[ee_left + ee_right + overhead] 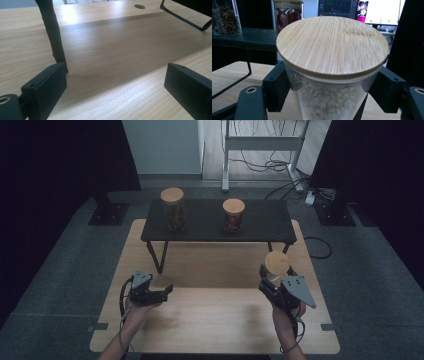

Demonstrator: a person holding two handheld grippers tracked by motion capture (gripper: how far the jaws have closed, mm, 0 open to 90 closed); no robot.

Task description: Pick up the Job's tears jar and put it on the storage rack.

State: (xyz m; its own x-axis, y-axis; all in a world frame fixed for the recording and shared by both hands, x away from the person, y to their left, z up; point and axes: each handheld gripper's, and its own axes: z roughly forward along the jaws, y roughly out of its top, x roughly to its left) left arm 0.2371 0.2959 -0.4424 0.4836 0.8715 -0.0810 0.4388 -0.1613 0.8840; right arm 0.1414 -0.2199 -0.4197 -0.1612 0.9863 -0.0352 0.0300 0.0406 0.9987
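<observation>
The right gripper (274,279) has its jaws clamped on either side of a glass jar (329,100) with a bamboo lid (332,45), pale chunks packed inside. In the high view that jar (276,265) sits at the right side of the wooden tabletop (210,315), just in front of the black shelf (260,222) and near its right leg; whether its base touches the wood or hangs just clear, I cannot tell. On the shelf stand two more lidded jars, the taller one (173,210) to the left and the shorter one (233,215) near the middle, with open room to the right of them. That looks like the destination: this reads as the carry step, jar gripped and ready to go up. Over on the left, the left gripper (159,292) waits low over the tabletop, jaws wide apart with nothing between them, looking past a shelf leg (53,35). Next move calls for a clean lift above the shelf edge, jar kept upright, then forward to the free spot without knocking the shorter jar.
</observation>
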